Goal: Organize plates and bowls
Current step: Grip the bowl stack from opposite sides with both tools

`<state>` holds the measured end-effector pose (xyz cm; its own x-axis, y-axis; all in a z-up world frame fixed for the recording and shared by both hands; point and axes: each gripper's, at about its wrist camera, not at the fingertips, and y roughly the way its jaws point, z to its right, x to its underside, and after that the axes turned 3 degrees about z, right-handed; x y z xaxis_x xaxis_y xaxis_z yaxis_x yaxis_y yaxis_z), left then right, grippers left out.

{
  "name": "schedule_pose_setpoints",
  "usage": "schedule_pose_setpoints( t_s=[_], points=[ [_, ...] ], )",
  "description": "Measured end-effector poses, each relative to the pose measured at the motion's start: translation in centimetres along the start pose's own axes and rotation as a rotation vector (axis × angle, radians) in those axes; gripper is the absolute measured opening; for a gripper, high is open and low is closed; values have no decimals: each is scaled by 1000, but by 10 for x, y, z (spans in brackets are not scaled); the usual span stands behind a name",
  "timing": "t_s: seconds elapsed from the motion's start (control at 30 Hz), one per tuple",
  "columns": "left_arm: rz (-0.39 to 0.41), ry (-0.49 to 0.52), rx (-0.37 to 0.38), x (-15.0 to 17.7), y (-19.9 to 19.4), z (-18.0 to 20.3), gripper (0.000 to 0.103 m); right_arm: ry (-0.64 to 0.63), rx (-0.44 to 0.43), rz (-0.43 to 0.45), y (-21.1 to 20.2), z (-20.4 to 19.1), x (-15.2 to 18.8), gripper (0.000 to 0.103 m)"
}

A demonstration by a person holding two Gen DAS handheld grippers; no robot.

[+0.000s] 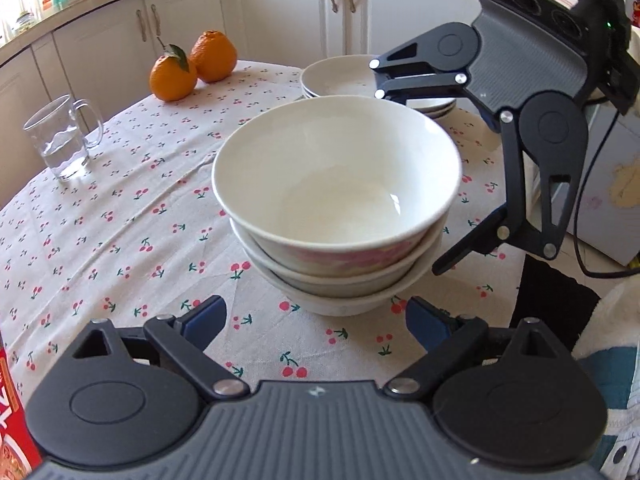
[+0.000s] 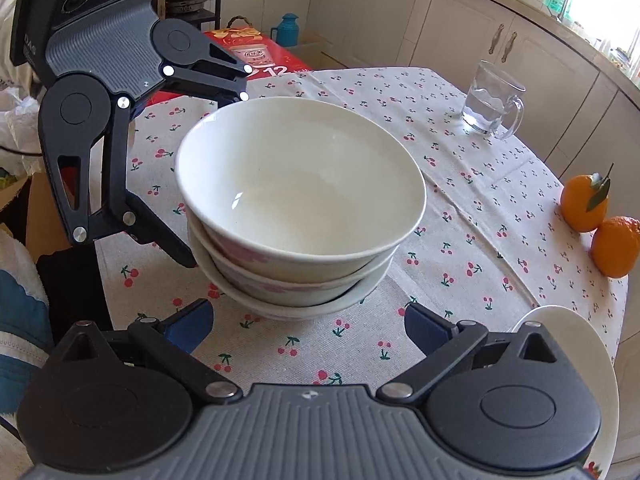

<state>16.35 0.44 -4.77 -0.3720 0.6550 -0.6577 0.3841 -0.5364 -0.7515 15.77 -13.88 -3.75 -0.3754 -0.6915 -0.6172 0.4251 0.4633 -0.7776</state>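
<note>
Left wrist view: the left gripper (image 1: pixel 316 320) stands released before a nested stack of three white ceramic bowls (image 1: pixel 336 200) on the cherry-print table (image 1: pixel 120 232); white stacked plates (image 1: pixel 340 78) lie behind. Right wrist view: the right gripper (image 2: pixel 308 324) stands released, nothing between its pads, before the same bowls (image 2: pixel 300 200).

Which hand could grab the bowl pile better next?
Probably the left. Both grippers are open and empty on opposite sides of the bowl stack, so it is close. The right gripper also has the plate stack right beside it, while the left gripper looks less crowded.
</note>
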Motion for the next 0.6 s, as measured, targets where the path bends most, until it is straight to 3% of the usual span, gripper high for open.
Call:
schedule_pose_setpoints(
  t_s=[0.2, 0.6],
  points=[
    [-13, 78, 79, -5, 8, -6, 94, -40, -74, 2, 5, 5, -8, 102],
    [-8, 89, 173, -11, 13, -15, 86, -42, -150, -20, 14, 14, -18, 93]
  ],
)
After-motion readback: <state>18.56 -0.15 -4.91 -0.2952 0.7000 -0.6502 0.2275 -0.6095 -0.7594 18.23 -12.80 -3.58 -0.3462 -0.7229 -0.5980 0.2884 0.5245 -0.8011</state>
